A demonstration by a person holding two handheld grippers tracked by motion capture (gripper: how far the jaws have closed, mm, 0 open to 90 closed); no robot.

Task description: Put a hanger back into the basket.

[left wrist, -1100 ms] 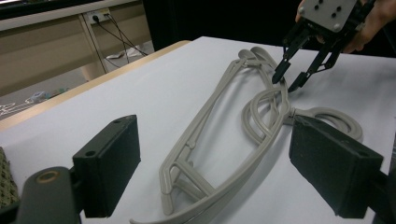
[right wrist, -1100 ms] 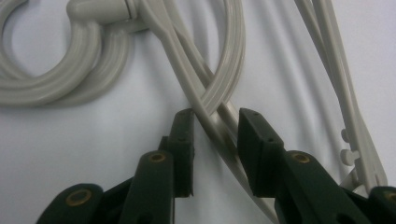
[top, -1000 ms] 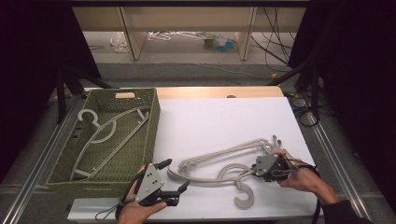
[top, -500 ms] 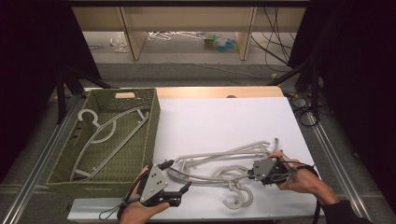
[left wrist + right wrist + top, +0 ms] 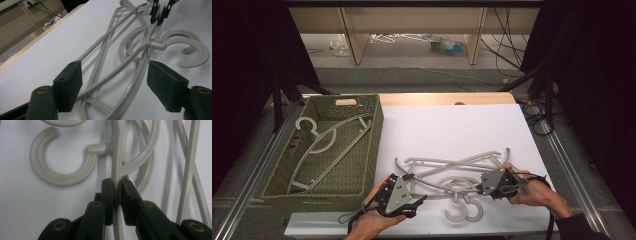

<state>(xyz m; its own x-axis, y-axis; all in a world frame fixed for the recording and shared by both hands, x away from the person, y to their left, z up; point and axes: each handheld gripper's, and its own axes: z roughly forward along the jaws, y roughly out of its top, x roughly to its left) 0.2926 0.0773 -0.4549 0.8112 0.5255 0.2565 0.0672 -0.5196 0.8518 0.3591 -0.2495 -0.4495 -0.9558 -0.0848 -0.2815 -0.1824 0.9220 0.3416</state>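
Note:
Several grey plastic hangers (image 5: 447, 167) lie tangled on the white table (image 5: 452, 127), their hooks (image 5: 464, 210) toward the near edge. My right gripper (image 5: 480, 187) is shut on a thin arm of one hanger (image 5: 116, 170), just below where the hook (image 5: 57, 178) joins it. My left gripper (image 5: 414, 188) is at the left end of the pile. Its jaws stand wide open on either side of the hanger arms (image 5: 112, 75), touching none that I can see. The right gripper (image 5: 158, 12) shows far off in the left gripper view.
A green woven basket (image 5: 374, 145) sits at the table's left with more hangers (image 5: 319, 145) lying inside. The table's near edge runs just below both hands. Dark stands and cables (image 5: 537, 112) flank the table's right side.
My left gripper has moved right, up to the end of the pile. The right gripper has pulled its hanger slightly left and nearer, and the pile has turned flatter.

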